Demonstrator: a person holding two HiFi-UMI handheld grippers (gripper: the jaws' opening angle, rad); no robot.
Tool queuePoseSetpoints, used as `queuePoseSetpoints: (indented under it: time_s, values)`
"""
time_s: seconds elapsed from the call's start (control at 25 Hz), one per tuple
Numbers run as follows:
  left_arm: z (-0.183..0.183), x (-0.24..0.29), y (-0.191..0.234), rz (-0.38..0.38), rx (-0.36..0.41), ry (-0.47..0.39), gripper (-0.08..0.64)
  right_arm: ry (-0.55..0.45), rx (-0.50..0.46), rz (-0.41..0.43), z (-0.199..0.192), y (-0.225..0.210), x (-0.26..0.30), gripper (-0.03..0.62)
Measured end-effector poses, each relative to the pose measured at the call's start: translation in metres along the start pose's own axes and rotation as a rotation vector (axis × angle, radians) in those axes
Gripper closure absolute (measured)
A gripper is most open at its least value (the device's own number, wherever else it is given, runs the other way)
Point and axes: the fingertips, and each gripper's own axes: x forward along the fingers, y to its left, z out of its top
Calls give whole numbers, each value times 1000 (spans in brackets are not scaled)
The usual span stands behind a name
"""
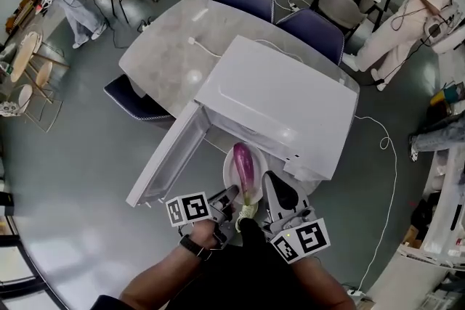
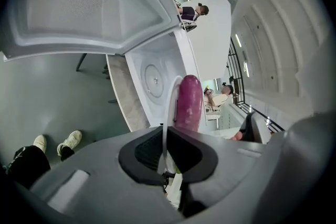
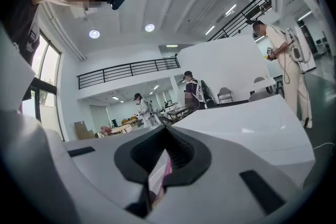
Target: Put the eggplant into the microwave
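Head view: the long purple eggplant [image 1: 244, 165] lies on a round white plate [image 1: 229, 169], just in front of the white box-shaped microwave [image 1: 276, 94] on the pale stone desk [image 1: 174, 47]. Its white door [image 1: 163, 163] hangs wide open, so the way in is free. The eggplant is not inside yet.

Left gripper view: the left hand-held gripper [image 2: 163, 136] is clenched on the plate's thin rim.

Right gripper view: the right hand-held gripper [image 3: 165, 157] pinches the other side. I think 2 grips keep the plate flat, so nothing rolls off.
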Motion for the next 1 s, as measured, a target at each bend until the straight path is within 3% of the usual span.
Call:
queuePoseSetpoints:
  time_s: [0.72, 1.0]
  values:
    - [47, 87, 70, 32, -19, 18, 540, 34, 45, -85, -79, -14, 18, 590]
    - [62, 112, 76, 31, -12, 15, 540, 24, -15, -104, -93, -29, 32, 590]
